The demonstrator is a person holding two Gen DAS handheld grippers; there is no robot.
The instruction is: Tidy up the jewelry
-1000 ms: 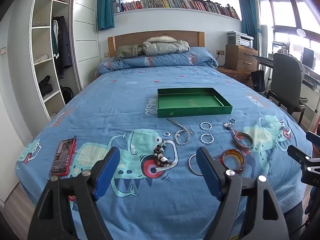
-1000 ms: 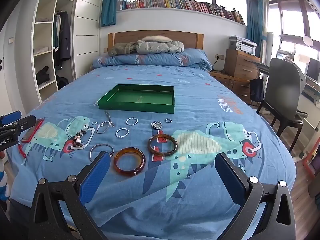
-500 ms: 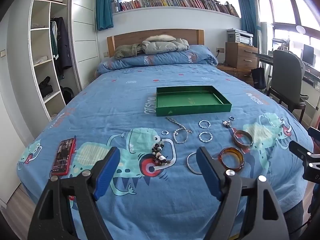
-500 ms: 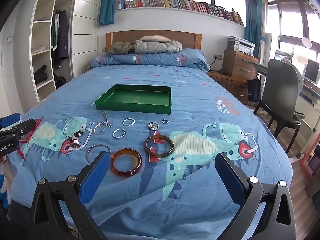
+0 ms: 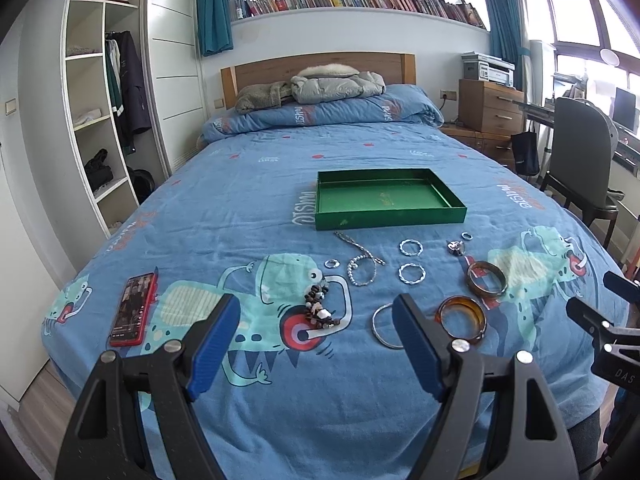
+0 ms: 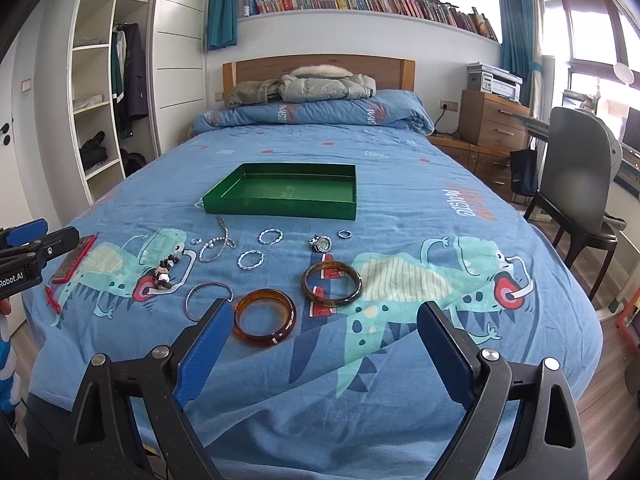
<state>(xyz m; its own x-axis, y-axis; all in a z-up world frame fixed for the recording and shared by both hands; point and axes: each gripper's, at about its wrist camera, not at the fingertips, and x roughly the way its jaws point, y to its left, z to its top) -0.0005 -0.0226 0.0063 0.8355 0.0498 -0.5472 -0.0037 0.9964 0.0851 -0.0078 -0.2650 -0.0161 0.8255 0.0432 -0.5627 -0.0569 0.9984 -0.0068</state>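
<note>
We held both grippers above the foot of the bed (image 5: 248,184), each with its jaws spread wide and nothing between them. The left gripper (image 5: 316,336) hung over the dinosaur print, and the right gripper (image 6: 324,340) hung further right.

The green tray (image 6: 280,207) sat in the middle of the bed, and we took it as our landmark. All the jewelry lay on the cover on the near side of that tray, none of it inside. Just in front of the tray's near wall lay a silver chain (image 5: 362,258), two twisted silver rings (image 6: 271,236) and a watch (image 6: 321,243) with a small ring (image 6: 345,233) beside it. Nearer to us than those lay a beaded bracelet (image 5: 319,306), a thin silver bangle (image 6: 208,300), an amber bangle (image 6: 265,317) and a darker brown bangle (image 6: 332,284). The amber and brown bangles lay close together without touching. Far left of the tray, near the bed's edge, lay a phone in a red case (image 5: 134,309).
</note>
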